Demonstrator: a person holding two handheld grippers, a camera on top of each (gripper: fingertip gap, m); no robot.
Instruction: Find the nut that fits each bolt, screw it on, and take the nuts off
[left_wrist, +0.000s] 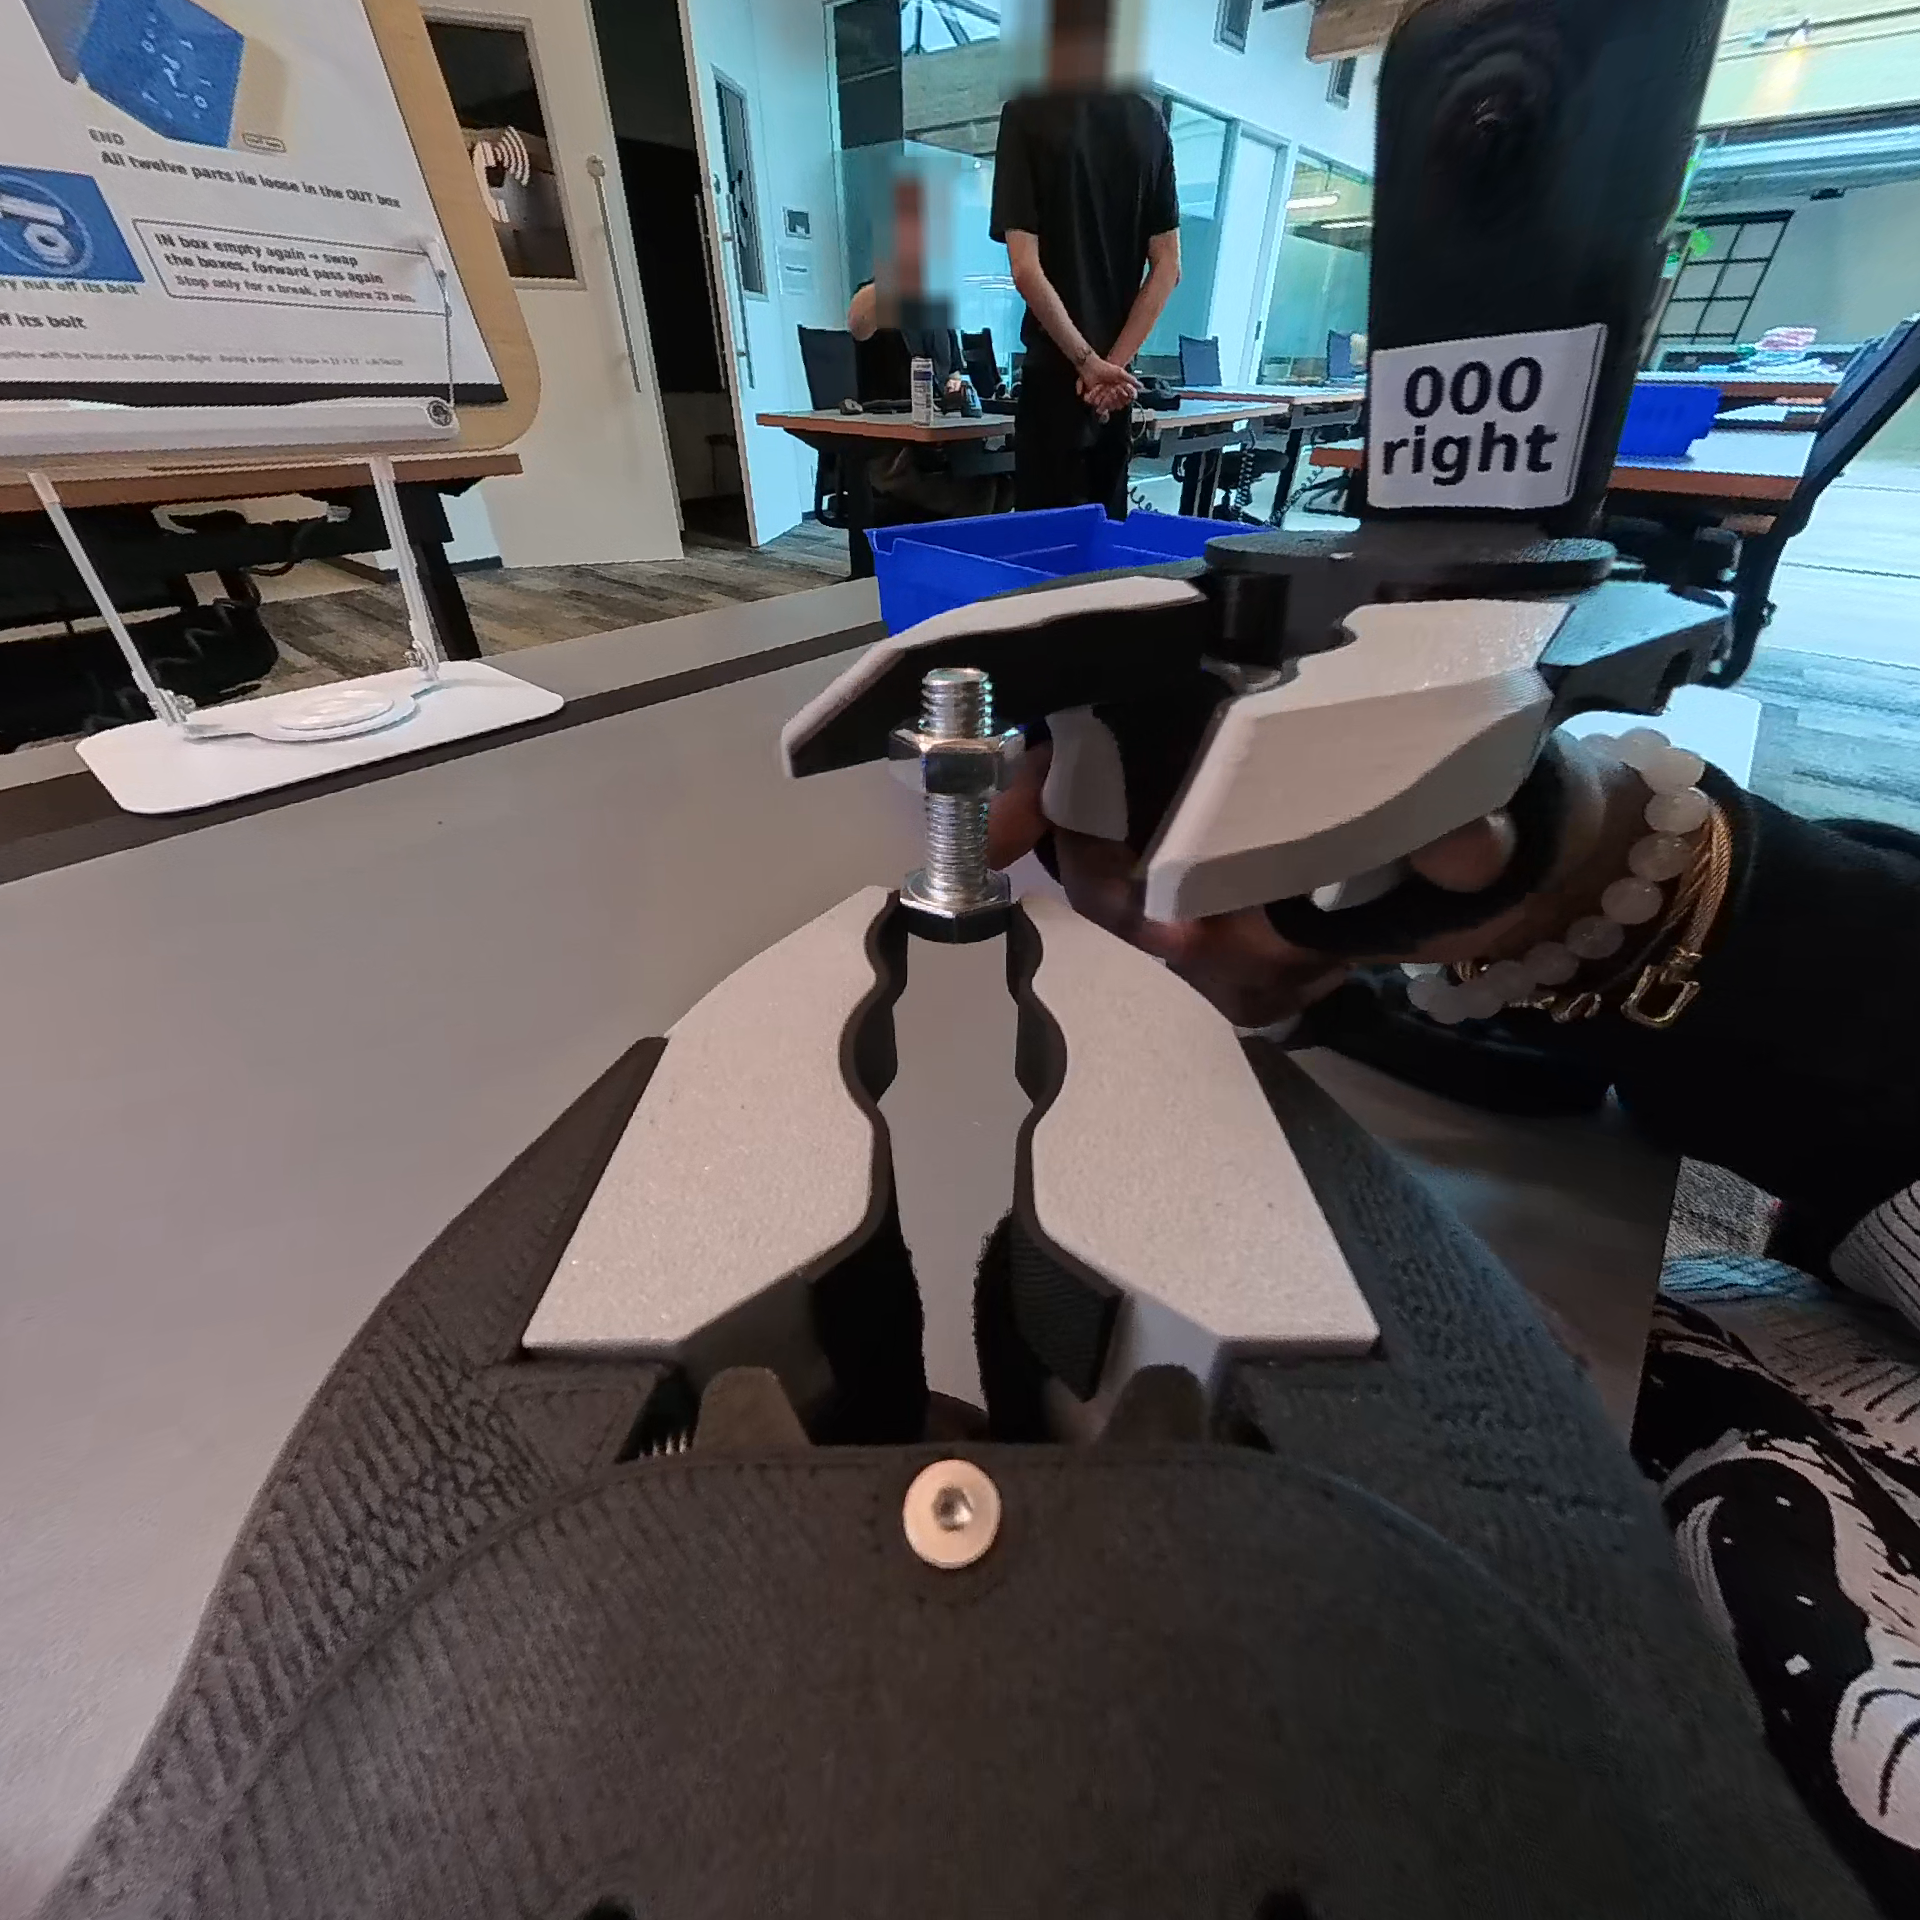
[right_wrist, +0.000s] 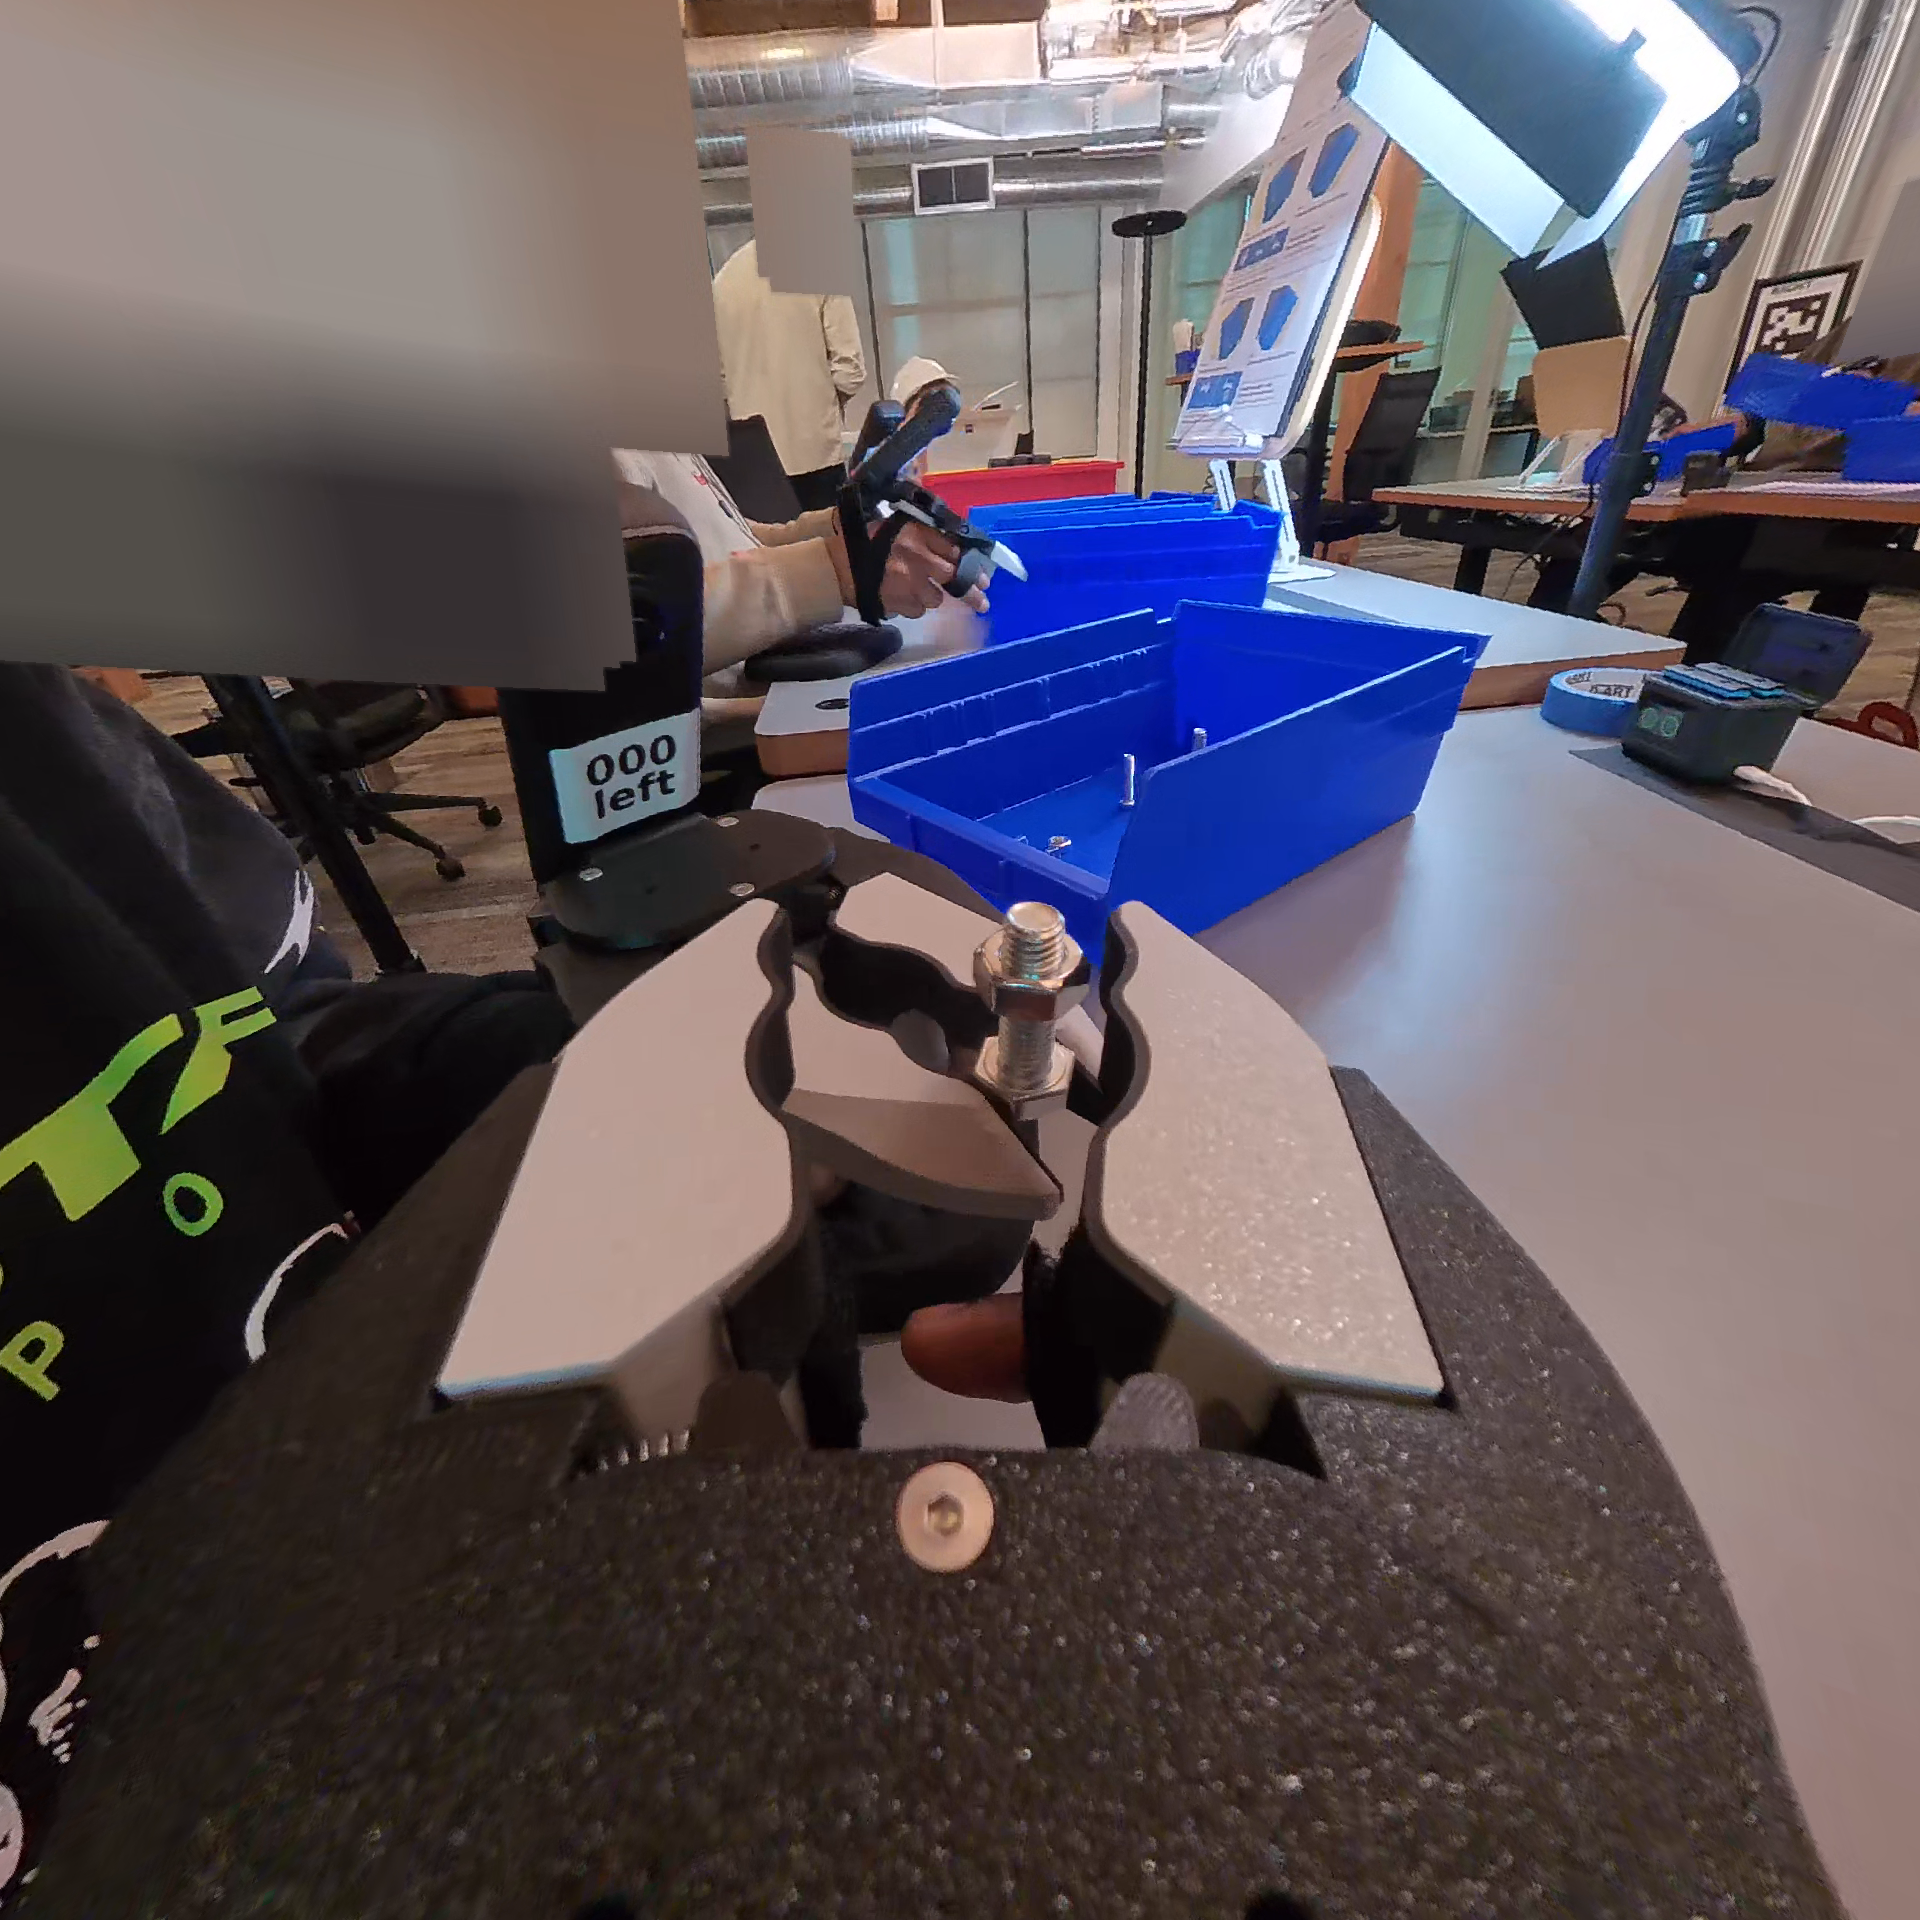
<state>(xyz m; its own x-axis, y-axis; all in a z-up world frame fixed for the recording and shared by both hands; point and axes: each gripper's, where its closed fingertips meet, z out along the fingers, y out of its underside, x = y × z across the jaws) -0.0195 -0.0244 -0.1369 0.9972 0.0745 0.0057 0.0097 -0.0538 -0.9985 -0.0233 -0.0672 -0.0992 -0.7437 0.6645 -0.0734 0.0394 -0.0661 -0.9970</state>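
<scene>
The bolt (left_wrist: 954, 821) stands upright over the table (left_wrist: 312, 1039), its head clamped between the tips of the left gripper (left_wrist: 954, 914). A nut (left_wrist: 956, 758) sits high on its thread, between the spread fingers of the right gripper (right_wrist: 1029, 997), which reaches in from the right; in the left wrist view one finger (left_wrist: 935, 675) passes behind the nut and the other (left_wrist: 1351, 779) lies nearer, right of it, apart from it. Beyond the bolt a bin (right_wrist: 1299, 727) rests on the table, small parts (right_wrist: 1128, 774) in it. Far left, a sign stand (left_wrist: 312, 717) sits on the table. A tape roll (right_wrist: 1590, 696) lies right of the bin.
</scene>
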